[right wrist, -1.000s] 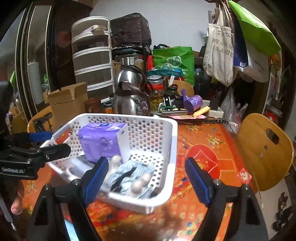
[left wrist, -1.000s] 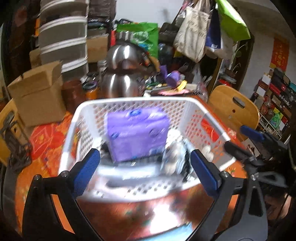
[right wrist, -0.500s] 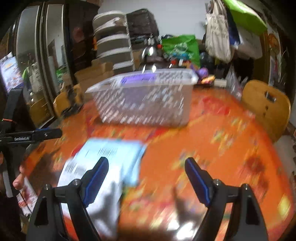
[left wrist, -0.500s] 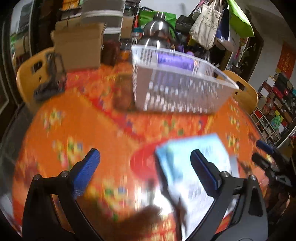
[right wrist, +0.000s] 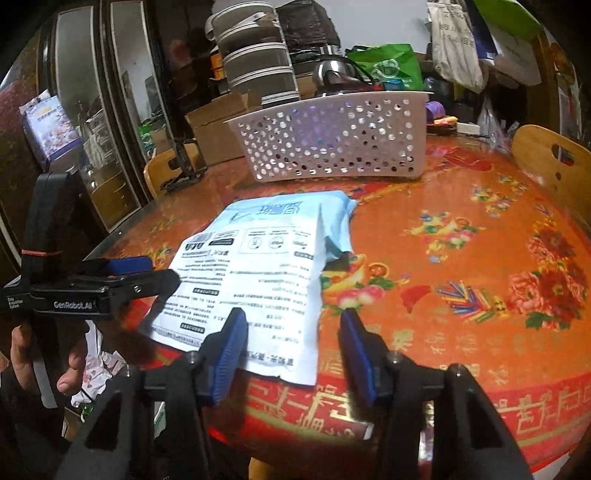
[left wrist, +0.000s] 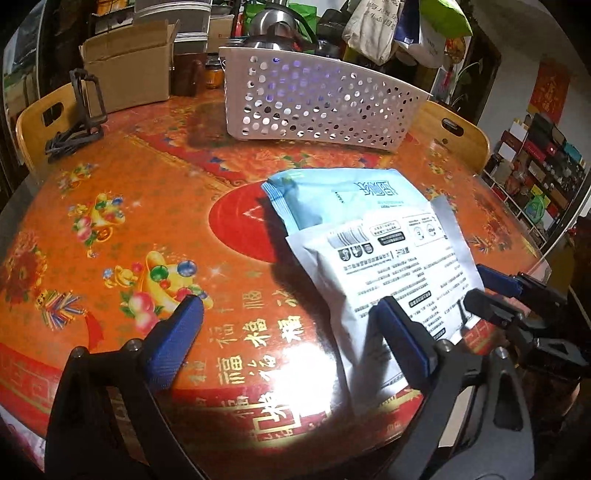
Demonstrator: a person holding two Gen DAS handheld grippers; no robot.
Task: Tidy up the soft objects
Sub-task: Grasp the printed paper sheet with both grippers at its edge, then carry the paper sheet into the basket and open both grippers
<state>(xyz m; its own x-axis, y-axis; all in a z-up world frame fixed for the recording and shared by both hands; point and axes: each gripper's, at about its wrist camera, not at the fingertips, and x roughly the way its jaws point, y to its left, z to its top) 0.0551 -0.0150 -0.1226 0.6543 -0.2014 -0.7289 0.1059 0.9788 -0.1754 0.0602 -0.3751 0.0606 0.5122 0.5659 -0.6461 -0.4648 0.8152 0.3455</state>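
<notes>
A white soft packet with printed text (left wrist: pixel 391 273) lies on a light blue soft packet (left wrist: pixel 332 195) near the table's front edge; both also show in the right wrist view, white (right wrist: pixel 255 280) over blue (right wrist: pixel 291 214). A white perforated basket (left wrist: pixel 314 103) (right wrist: pixel 332 140) stands behind them, with something purple inside. My left gripper (left wrist: pixel 291 328) is open and empty, low over the table, its right finger over the white packet's corner. My right gripper (right wrist: pixel 291 343) is open and empty at the white packet's near edge.
The round table has an orange-red patterned cloth (left wrist: pixel 129 206). Cardboard boxes (left wrist: pixel 129 66), a steel kettle (left wrist: pixel 277 26), jars and bags crowd the far side. Wooden chairs stand at left (left wrist: pixel 40 122) and right (right wrist: pixel 554 162). A black stand (left wrist: pixel 81 110) lies at the left.
Both grippers have pulled back from over the basket and dropped low to the table's front edge. The two packets have come into view in front of them.
</notes>
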